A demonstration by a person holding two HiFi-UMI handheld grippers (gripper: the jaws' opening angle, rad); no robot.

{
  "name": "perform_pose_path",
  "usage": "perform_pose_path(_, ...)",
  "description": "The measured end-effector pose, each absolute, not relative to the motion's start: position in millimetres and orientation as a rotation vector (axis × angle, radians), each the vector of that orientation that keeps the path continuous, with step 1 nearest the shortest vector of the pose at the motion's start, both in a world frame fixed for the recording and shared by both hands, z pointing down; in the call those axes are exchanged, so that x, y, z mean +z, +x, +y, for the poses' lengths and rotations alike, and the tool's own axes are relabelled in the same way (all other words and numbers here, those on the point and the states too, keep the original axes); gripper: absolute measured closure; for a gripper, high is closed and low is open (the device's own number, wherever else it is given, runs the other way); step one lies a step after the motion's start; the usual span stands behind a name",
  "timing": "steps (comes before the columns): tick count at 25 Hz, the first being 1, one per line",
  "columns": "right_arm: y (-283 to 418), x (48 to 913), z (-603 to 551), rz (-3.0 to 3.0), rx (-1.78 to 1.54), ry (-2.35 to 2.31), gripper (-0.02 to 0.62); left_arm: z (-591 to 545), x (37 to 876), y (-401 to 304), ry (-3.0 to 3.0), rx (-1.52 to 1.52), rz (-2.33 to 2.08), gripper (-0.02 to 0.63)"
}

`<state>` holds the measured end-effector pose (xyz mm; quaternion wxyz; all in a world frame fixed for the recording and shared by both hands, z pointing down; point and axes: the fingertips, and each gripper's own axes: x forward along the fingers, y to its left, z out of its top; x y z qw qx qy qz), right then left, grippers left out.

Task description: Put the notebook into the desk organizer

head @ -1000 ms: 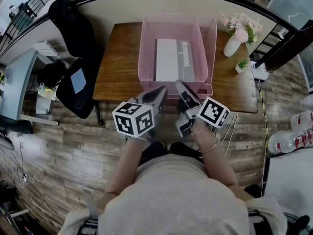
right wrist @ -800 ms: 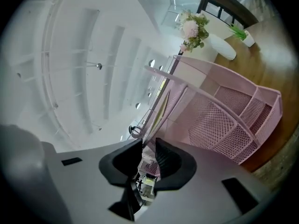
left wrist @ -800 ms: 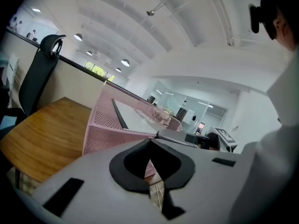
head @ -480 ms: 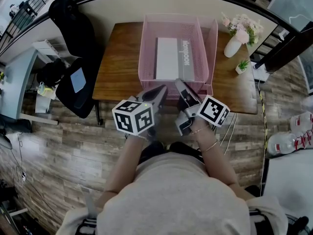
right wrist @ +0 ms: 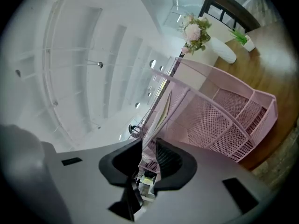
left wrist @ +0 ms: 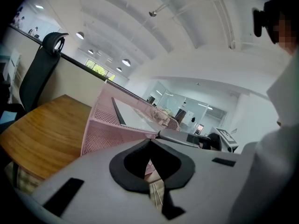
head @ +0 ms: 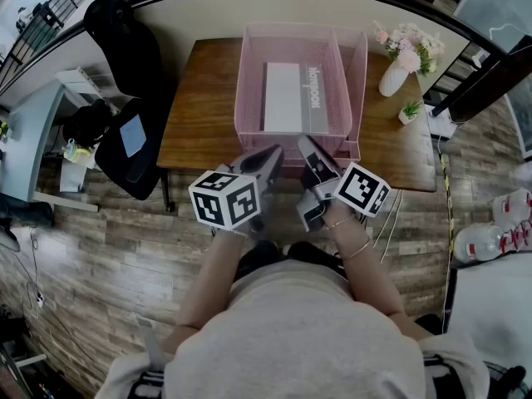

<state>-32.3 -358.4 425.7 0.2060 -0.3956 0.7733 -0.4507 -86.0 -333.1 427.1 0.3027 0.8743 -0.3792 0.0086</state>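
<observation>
A white and grey notebook (head: 296, 98) lies flat inside the pink mesh desk organizer (head: 246, 81) on the wooden table (head: 199, 115). Both grippers hover side by side at the table's front edge, just short of the organizer. My left gripper (head: 273, 155) has its jaws together and nothing between them. My right gripper (head: 307, 146) shows a gap between its jaws and holds nothing. In the left gripper view the organizer (left wrist: 112, 125) stands just ahead with the notebook (left wrist: 133, 118) in it. In the right gripper view the organizer's mesh wall (right wrist: 224, 111) fills the space ahead.
A white vase of pink flowers (head: 405, 56) and a small potted plant (head: 410, 110) stand on the table's right end. A black office chair (head: 125, 65) is at the table's left. Water bottles (head: 490, 231) lie on the floor at the right.
</observation>
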Motion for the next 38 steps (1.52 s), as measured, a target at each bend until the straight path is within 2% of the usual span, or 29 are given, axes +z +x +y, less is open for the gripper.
perform_pose_path(17, -37.8, 402.3, -327.2, 2.566, -0.791, -1.275, 0.514, -317.7, 428.4, -88.7, 2.495, 0.237, -1.111, 0.595)
perform_pose_path(28, -47.9, 378.9, -310.7, 2.797, -0.405, -1.34, 0.54, -309.5, 421.2, -78.0, 2.611, 0.289, -1.078, 0.595)
perform_pose_path(38, -52.9, 385.0, -299.6, 2.895, -0.285, -1.378, 0.581, -303.9, 423.7, -86.5, 2.6, 0.312, -1.16, 0.595)
